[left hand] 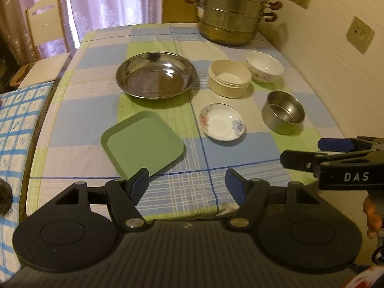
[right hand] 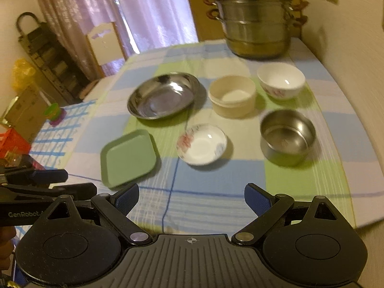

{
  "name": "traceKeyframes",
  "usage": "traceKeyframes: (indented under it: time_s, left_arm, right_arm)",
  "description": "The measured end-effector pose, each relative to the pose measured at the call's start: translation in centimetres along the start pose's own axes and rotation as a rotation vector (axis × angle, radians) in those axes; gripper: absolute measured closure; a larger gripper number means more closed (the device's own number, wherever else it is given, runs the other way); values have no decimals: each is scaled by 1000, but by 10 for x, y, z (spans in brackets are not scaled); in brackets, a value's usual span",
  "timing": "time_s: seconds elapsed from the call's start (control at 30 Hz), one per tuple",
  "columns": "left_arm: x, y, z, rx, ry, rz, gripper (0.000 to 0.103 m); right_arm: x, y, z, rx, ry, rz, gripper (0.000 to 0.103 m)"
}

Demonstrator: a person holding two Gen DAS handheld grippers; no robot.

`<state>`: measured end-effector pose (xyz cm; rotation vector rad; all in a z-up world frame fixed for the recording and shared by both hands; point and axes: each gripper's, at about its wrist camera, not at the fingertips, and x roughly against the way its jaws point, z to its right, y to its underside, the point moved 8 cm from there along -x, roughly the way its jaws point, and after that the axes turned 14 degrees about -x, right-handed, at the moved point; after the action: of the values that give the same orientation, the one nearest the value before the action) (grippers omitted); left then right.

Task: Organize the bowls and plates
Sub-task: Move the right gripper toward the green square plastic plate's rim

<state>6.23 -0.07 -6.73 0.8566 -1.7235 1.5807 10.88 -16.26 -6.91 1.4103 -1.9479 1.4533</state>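
On the checked tablecloth lie a green square plate [left hand: 141, 142] [right hand: 128, 158], a wide steel basin [left hand: 156, 74] [right hand: 164, 94], a small floral saucer [left hand: 222, 122] [right hand: 201, 144], a beige round container [left hand: 229, 78] [right hand: 232, 96], a white floral bowl [left hand: 264, 66] [right hand: 280, 80] and a small steel bowl [left hand: 283, 111] [right hand: 286, 136]. My left gripper [left hand: 187, 182] hangs open over the near edge, its left pad by the green plate's corner. My right gripper [right hand: 192, 198] is open and empty, short of the saucer; it also shows side-on at right, right gripper [left hand: 302, 152].
A tall stacked steel steamer pot [left hand: 230, 12] [right hand: 256, 21] stands at the table's far end by the wall. A chair [left hand: 45, 38] sits at the far left beside curtains. A blue-checked cloth [left hand: 14, 129] lies left of the table. A wall runs along the right.
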Motion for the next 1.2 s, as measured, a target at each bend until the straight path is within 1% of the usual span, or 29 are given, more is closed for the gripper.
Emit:
traceKeyframes:
  time_s: [0.13,0.17,0.4,0.5,0.63,0.7,0.87,0.93,0.97,1.0,1.03,1.1,1.17,1.2]
  left_arm:
    - [-2,1,-8,58,-41,-8,35]
    - [-3,1,-10,75,-53,-10,35]
    - [-11,10,-31,208,-181,-27,35]
    - [-17,16,-39,265,-228,-39,35]
    - [-25,24,-46,313,-272,-52,35]
    - [-29,28,-48,329,-283,-59,35]
    - [-43,33,-59,353,-316,-73,37]
    - [-49,35,-66,367,-317,-72,38]
    - [-52,35,-69,373,-316,-71,38]
    - [-55,35,-72,375,-316,-72,40]
    - [-59,35,-75,374,-317,-72,40]
    - [-66,35,-80,369,-319,-74,43]
    - [-75,36,-86,371,-301,-70,45]
    - [-80,36,-89,372,-292,-70,48]
  right_arm:
    - [-4,-13,-3,62,-40,50,8]
    - [-5,-15,-3,82,-46,49,8]
    - [-32,-20,0,181,-108,-38,8]
    - [-43,-22,4,205,-128,-53,8]
    - [-60,-24,4,223,-173,-92,8]
    - [-66,-26,3,220,-193,-104,8]
    - [-80,-29,-8,224,-223,-98,8]
    - [-89,-29,-13,224,-236,-107,8]
    - [-93,-29,-15,224,-238,-107,11]
    - [-96,-30,-18,225,-240,-105,18]
    - [-101,-30,-21,229,-240,-105,21]
    - [-108,-30,-27,241,-242,-101,23]
    - [-115,-30,-34,254,-244,-95,25]
    - [-119,-30,-37,259,-247,-95,28]
